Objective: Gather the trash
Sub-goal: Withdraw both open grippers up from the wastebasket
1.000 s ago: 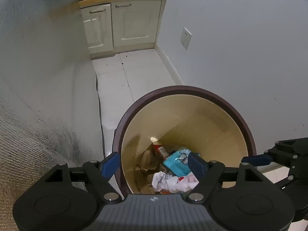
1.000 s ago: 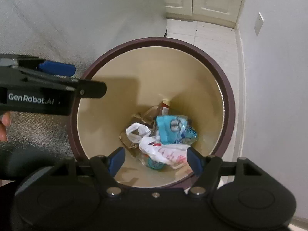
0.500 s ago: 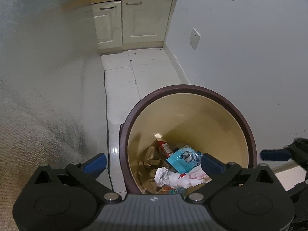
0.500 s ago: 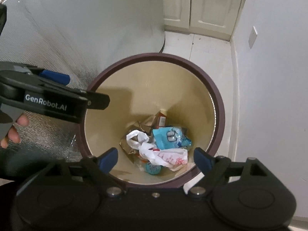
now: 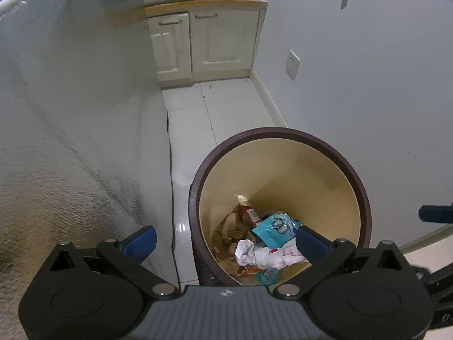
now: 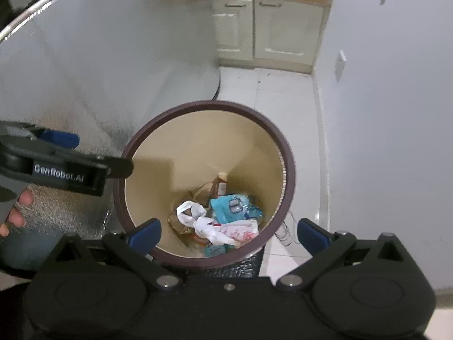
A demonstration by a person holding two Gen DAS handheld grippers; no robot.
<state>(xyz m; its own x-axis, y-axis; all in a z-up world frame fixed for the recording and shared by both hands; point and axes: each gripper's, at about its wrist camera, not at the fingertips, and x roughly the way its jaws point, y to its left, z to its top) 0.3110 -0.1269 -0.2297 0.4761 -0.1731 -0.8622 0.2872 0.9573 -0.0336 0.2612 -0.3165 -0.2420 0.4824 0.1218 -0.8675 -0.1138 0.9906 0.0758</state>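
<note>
Both grippers have lifted off the bin [image 5: 283, 136], trash dropped; left gripper [image 5: 225, 239] gapes empty, right gripper [image 6: 228, 231] empty, jaws opening; next, seek more litter

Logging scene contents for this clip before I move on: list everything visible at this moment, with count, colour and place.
Trash bin: one, brown rim, cream inside, on the floor beside the wall.
White plastic bag: one, crumpled, in the bin.
Teal packet: one, in the bin.
Brown paper scraps: several, bottom of the bin.
Red-labelled packet: one, in the bin.
Cabinet: one, cream, two doors, far end of the floor.
Wall plate: one, white, right-hand wall.
Silvery textured surface: one, left of the bin.
Left gripper: black, blue pads, open, empty.
Right gripper: same, jaws opening, empty.
Hand: fingers at the left edge.
</note>
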